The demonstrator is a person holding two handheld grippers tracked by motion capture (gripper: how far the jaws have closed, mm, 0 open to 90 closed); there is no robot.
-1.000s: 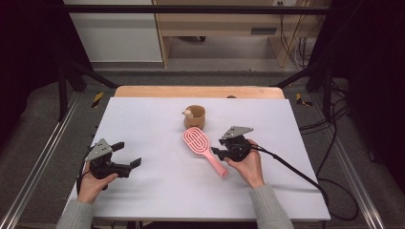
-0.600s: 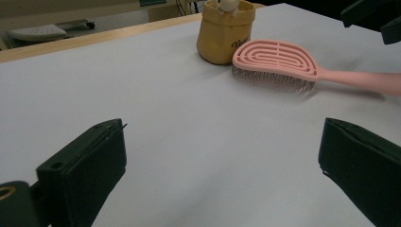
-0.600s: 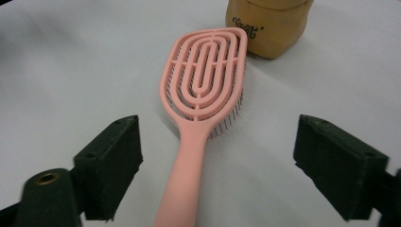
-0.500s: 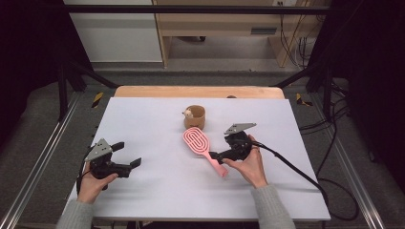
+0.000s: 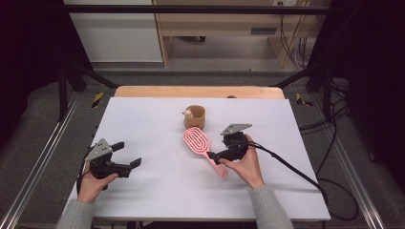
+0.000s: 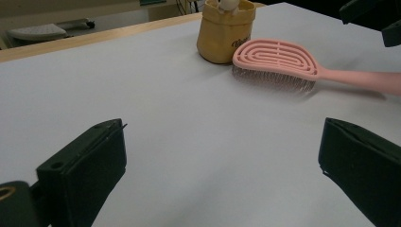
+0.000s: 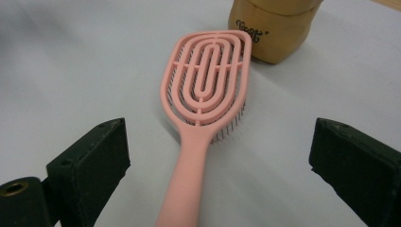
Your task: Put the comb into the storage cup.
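Our right hand-held gripper (image 7: 217,175) has just opened wide, its jaws either side of the pink hairbrush (image 7: 203,109) handle; the brush lies released on the tabletop (image 5: 143,119); the left hand-held gripper (image 6: 222,179) is open, empty.

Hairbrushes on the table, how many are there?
1. The pink hairbrush lies bristles down mid-table, its head beside the small tan pot, its handle between the right gripper's open jaws.
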